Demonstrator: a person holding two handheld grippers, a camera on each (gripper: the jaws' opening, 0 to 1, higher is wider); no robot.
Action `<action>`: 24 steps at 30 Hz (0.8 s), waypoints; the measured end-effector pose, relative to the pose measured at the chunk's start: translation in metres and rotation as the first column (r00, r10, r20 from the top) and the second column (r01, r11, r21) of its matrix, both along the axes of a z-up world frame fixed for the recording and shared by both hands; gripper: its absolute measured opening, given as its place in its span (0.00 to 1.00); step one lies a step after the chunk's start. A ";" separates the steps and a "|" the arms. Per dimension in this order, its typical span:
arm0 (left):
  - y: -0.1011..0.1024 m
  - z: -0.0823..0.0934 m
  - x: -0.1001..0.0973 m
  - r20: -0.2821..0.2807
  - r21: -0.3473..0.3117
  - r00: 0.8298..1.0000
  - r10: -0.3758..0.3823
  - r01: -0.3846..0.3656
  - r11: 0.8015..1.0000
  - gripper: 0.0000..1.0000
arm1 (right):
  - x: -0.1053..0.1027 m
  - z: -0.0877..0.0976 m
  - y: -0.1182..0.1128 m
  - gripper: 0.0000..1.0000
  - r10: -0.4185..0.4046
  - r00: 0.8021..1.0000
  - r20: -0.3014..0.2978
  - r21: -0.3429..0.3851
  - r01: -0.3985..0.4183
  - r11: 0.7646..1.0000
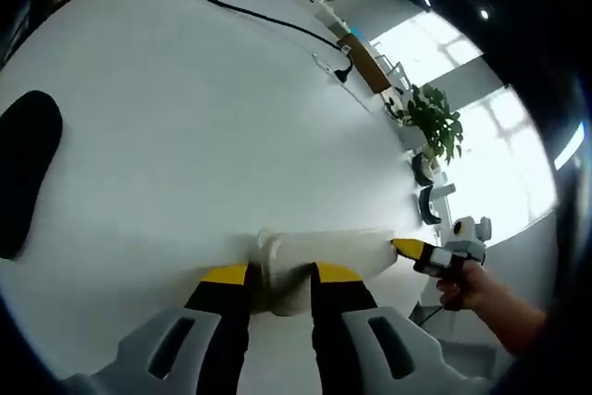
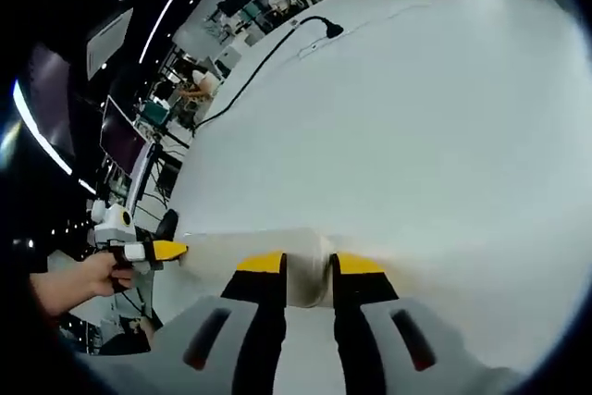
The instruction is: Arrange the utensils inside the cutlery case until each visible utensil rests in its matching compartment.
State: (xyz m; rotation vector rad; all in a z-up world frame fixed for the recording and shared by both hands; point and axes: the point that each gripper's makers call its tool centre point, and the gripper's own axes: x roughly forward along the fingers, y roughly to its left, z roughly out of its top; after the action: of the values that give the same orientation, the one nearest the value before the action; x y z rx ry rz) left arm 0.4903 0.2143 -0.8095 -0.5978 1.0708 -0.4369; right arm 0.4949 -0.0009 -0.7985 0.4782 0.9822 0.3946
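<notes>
White tabletop (image 1: 185, 136) stretches ahead of both grippers. Left gripper (image 1: 282, 275) and right gripper (image 2: 308, 265) each clamp yellow-tipped fingers (image 1: 227, 275) on opposite ends of a long, cream plastic cutlery case (image 1: 324, 252), which lies between them.

In the left gripper view, the near end of the white cutlery case (image 1: 314, 254) is hidden behind the left gripper (image 1: 280, 273), so its inside and any utensils cannot be made out. In the right gripper view, the right gripper (image 2: 308, 264) likewise covers the case's end (its lid, if any, is unreadable). A black pad (image 1: 26, 168) is cut by the rim.
</notes>
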 end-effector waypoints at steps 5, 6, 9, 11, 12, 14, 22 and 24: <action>0.008 0.017 0.017 0.136 0.081 0.991 -0.004 -0.007 0.997 0.27 | -0.002 0.001 -0.009 0.29 0.062 0.998 0.017 -0.163 -0.059 0.985; 0.007 0.019 0.017 0.138 0.079 0.990 -0.001 -0.010 0.997 0.30 | -0.003 0.003 -0.007 0.32 0.075 0.997 0.028 -0.158 -0.070 0.985; 0.008 0.027 0.019 0.150 0.093 0.989 -0.003 -0.011 0.996 0.41 | -0.003 0.010 -0.010 0.36 0.087 0.995 0.055 -0.191 -0.075 0.979; 0.012 0.036 0.020 0.173 0.101 0.985 0.001 -0.018 0.995 0.50 | -0.001 0.021 -0.013 0.42 0.114 0.989 0.098 -0.224 -0.090 0.970; 0.013 0.040 0.019 0.182 0.101 0.983 0.001 -0.020 0.995 0.55 | 0.000 0.027 -0.013 0.44 0.129 0.985 0.116 -0.232 -0.100 0.968; 0.012 0.058 0.019 0.256 0.092 0.966 -0.025 0.001 0.996 0.60 | 0.003 0.046 -0.009 0.46 0.204 0.960 0.191 -0.264 -0.150 0.953; 0.004 0.153 -0.016 0.548 0.132 0.810 -0.210 0.164 0.978 0.76 | -0.021 0.111 -0.012 0.40 0.563 0.790 0.242 -0.566 -0.356 0.743; 0.005 0.174 -0.023 0.616 0.178 0.749 -0.243 0.168 0.969 0.73 | -0.025 0.137 -0.007 0.44 0.581 0.745 0.327 -0.577 -0.330 0.747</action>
State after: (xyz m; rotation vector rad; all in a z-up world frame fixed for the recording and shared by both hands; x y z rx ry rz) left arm 0.4668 0.2197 -0.6357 -0.1904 0.4953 -0.7097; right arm 0.4701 -0.0076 -0.6614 -0.3537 0.6478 0.6684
